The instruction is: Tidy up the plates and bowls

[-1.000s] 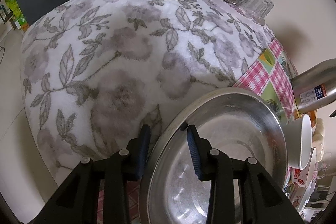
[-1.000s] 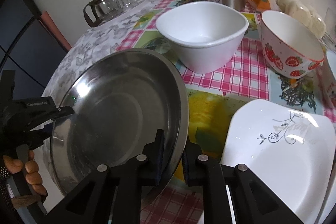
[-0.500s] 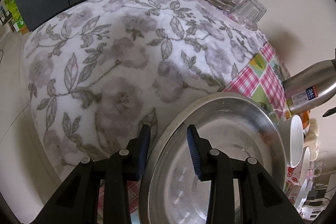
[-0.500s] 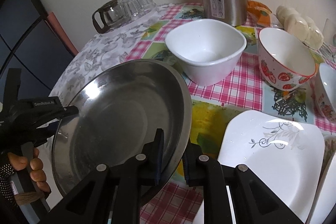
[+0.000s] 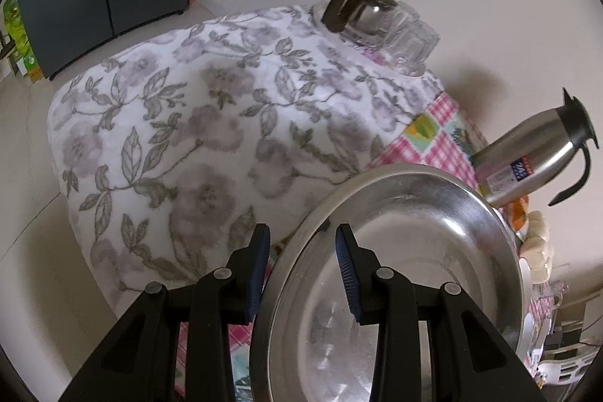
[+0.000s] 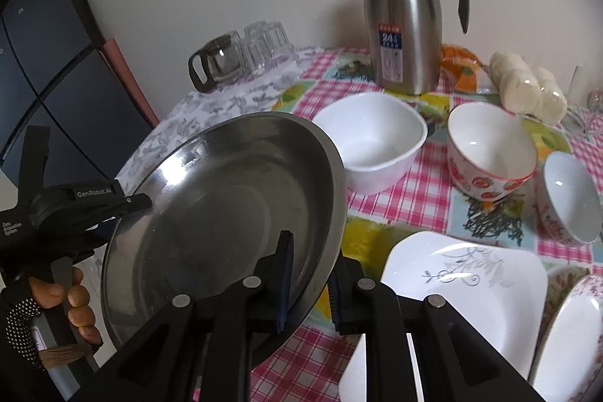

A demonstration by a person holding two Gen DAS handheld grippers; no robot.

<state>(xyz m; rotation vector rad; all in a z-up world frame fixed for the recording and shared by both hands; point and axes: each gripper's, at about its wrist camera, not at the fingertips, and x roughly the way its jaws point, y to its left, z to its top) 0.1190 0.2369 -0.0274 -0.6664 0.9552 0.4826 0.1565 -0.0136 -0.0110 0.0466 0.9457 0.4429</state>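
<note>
My left claw [image 5: 303,266] straddles steel plate [image 6: 226,210] rim at plate's 9 o'clock, pads clear of metal, gap narrow. My right claw [image 6: 309,285] clamps rim at 5 o'clock. Plate held tilted above checkered tablecloth [image 6: 426,213], table's left part. Judge plate stiff, light, slick; thin rim best hold, could slide in pads. At 1 o'clock white bowl [image 6: 371,153], strawberry bowl [image 6: 490,153]; fragile. Square white plate [image 6: 463,289] at 3 o'clock. Writing: "GenRobot.AI" on left claw body, "24" on thermos [image 6: 405,25] label.
</note>
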